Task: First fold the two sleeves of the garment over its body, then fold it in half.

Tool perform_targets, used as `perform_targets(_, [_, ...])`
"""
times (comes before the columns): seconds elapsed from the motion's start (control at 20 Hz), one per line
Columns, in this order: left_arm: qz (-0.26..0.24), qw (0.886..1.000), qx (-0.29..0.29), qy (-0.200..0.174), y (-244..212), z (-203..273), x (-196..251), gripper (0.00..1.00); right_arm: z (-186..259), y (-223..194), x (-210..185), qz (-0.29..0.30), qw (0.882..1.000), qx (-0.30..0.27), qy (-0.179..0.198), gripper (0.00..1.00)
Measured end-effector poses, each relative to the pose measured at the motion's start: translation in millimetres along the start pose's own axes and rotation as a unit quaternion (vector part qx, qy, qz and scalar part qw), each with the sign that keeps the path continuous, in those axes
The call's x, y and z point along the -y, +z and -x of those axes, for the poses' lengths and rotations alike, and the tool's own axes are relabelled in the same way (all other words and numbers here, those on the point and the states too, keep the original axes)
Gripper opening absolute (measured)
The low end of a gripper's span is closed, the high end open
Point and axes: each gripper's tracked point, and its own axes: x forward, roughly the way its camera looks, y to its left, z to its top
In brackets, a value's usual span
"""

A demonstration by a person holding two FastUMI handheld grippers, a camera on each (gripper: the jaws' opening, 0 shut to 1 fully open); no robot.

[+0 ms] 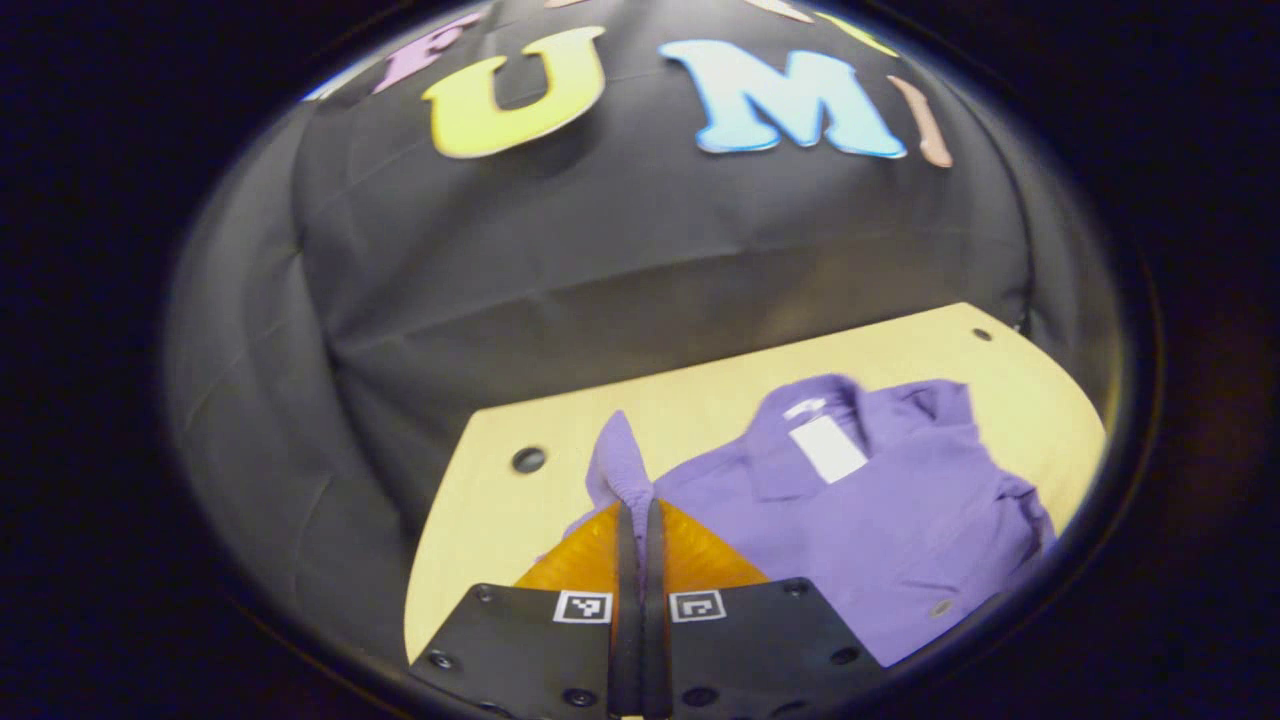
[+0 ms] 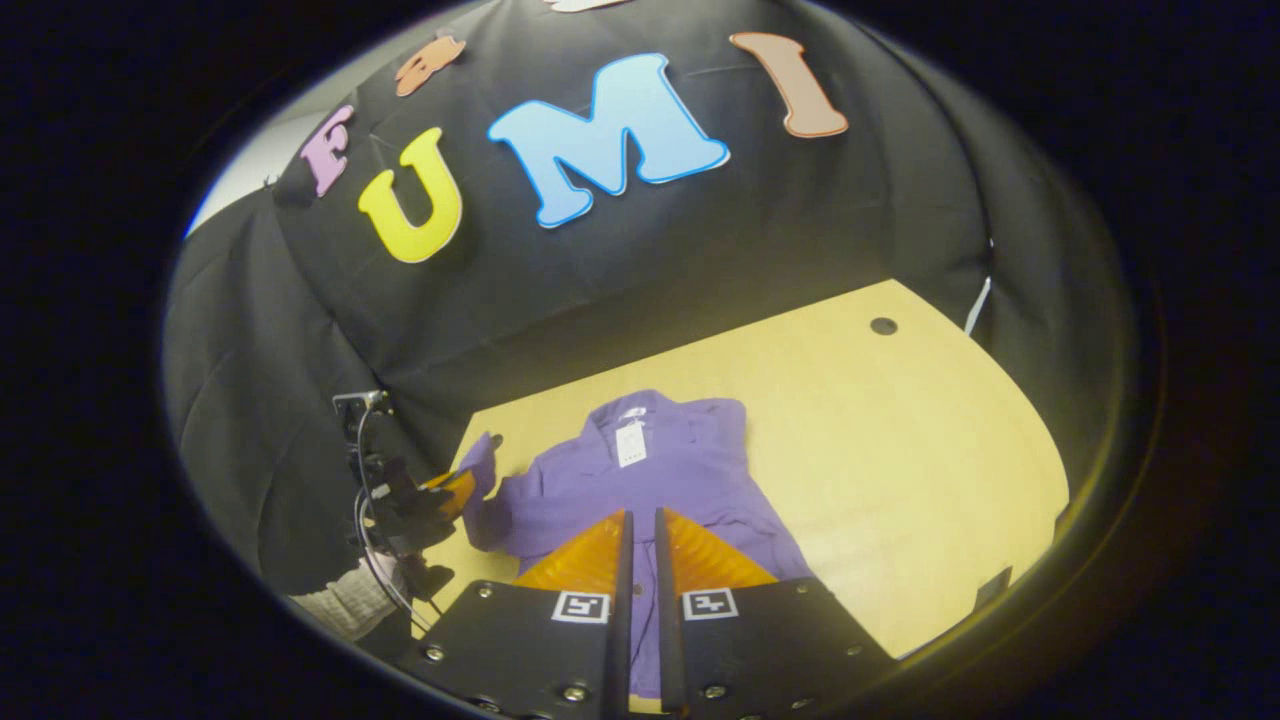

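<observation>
On the table [image 2: 900, 480], we pinch the shirt's [image 2: 650, 470] sleeve [image 1: 620, 465] in the left gripper [image 1: 636, 520]; right gripper [image 2: 640, 530] narrow, apparently empty. We should carry the sleeve flat across the body.

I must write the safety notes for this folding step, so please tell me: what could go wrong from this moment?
1. The left gripper pinches only the tip of the purple sleeve; the thin hold may slip mid-fold.
2. Pulling that sleeve could drag the shirt across the smooth table and wrinkle its body.
3. The right gripper is nearly closed above the shirt; whether it holds cloth is unclear, so it may not anchor the shirt.
</observation>
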Motion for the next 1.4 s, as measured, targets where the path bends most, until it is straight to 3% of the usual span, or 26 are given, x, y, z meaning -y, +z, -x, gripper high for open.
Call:
perform_targets(0.15, [-0.013, 0.997, 0.031, -0.065, 47, 11, 90, 0.07, 9, -1, 20, -0.018, 1.000, 0.008, -0.020, 0.12])
perform_targets(0.4, [-0.029, 0.987, 0.046, -0.154, 69, -2, 225, 0.07, 39, -9, 59, -0.056, 0.996, 0.026, -0.062, 0.12])
perform_targets(0.55, [-0.038, 0.981, 0.022, -0.189, 57, -5, 282, 0.07, 61, -17, 86, -0.081, 0.992, 0.039, -0.093, 0.12])
perform_targets(0.8, [-0.009, 0.980, -0.042, -0.194, 15, -16, 309, 0.07, 84, -29, 120, -0.121, 0.983, 0.049, -0.130, 0.12])
perform_targets(0.95, [0.011, 0.978, -0.059, -0.200, 7, -17, 311, 0.07, 92, -33, 130, -0.130, 0.980, 0.053, -0.138, 0.16])
perform_targets(1.05, [0.020, 0.976, -0.062, -0.208, 9, -16, 313, 0.09, 91, -33, 132, -0.134, 0.980, 0.051, -0.135, 0.12])
perform_targets(1.15, [0.033, 0.970, -0.071, -0.230, 6, -10, 318, 0.17, 88, -32, 133, -0.134, 0.982, 0.049, -0.127, 0.12])
perform_targets(1.4, [0.040, 0.975, -0.070, -0.209, 10, 3, 293, 0.90, 64, -31, 126, -0.115, 0.988, 0.029, -0.098, 0.12])
